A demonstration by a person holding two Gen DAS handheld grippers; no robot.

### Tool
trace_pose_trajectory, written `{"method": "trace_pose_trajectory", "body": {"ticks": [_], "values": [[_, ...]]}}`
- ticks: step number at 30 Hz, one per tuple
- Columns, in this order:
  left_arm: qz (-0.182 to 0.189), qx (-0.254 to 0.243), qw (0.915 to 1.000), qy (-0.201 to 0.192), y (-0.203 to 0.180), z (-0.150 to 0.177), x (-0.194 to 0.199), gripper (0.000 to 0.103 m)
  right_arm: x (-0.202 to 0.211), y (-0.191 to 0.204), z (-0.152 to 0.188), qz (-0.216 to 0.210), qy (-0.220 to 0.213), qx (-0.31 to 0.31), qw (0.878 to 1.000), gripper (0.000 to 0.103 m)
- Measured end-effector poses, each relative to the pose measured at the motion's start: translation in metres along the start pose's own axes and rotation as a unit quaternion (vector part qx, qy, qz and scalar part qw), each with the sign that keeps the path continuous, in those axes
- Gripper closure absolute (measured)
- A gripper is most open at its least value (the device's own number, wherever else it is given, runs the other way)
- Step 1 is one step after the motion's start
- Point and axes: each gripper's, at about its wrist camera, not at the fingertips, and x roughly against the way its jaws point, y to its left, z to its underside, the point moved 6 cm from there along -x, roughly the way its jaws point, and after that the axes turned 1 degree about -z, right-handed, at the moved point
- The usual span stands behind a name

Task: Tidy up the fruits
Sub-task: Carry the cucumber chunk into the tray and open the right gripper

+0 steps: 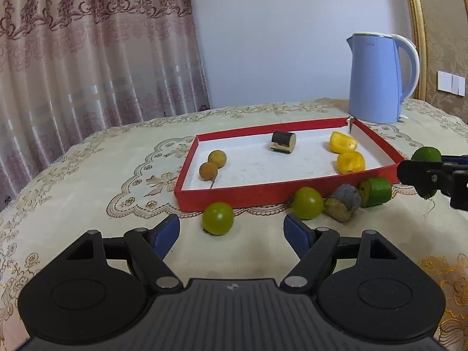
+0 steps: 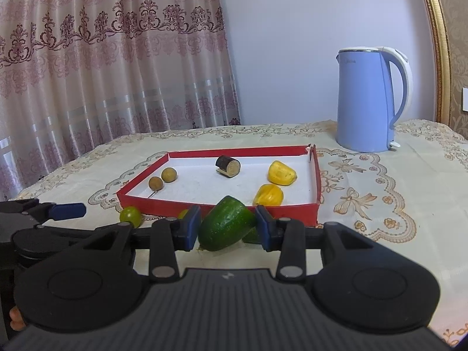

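Note:
A red tray [image 1: 234,196] [image 2: 317,175] holds two brown longans [image 1: 213,163] [image 2: 162,178], a dark cut log piece [image 1: 283,142] [image 2: 228,166] and two yellow pepper pieces [image 1: 346,152] [image 2: 275,184]. In front of it lie two green round fruits [image 1: 218,218] [image 1: 307,203], a grey-brown piece [image 1: 343,201] and a green cucumber chunk [image 1: 376,191]. My left gripper [image 1: 232,232] is open, just before the nearer green fruit. My right gripper [image 2: 228,228] is shut on a cucumber piece [image 2: 226,226], held above the tray's near edge.
A blue electric kettle [image 1: 377,79] [image 2: 368,99] stands behind the tray at the right. The table carries a cream lace cloth [image 1: 102,175]. A patterned curtain [image 1: 87,44] hangs behind on the left. My left gripper shows at the left of the right wrist view [image 2: 58,213].

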Motion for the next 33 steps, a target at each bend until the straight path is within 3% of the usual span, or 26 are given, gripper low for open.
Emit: {"method": "trace_pose_trajectory", "body": {"ticks": [13, 30, 31, 32, 33], "values": [[0.003, 0.003, 1.0, -0.007, 0.009, 0.001, 0.004, 0.025, -0.033, -0.004, -0.03, 0.016, 0.0, 0.03, 0.999, 0.065], [0.007, 0.009, 0.9997, -0.021, 0.019, 0.0, 0.011, 0.025, -0.134, -0.036, -0.068, 0.074, 0.019, 0.021, 0.997, 0.065], [0.009, 0.008, 0.9997, -0.022, 0.018, 0.0, 0.012, 0.025, -0.139, -0.04, -0.069, 0.081, 0.02, 0.015, 0.996, 0.061], [0.012, 0.006, 0.9997, -0.022, 0.019, 0.001, 0.013, 0.025, -0.144, -0.044, -0.069, 0.092, 0.025, 0.006, 0.995, 0.04], [0.013, 0.005, 0.9997, -0.022, 0.02, 0.002, 0.013, 0.025, -0.143, -0.047, -0.069, 0.099, 0.025, -0.002, 0.995, 0.027]]}}
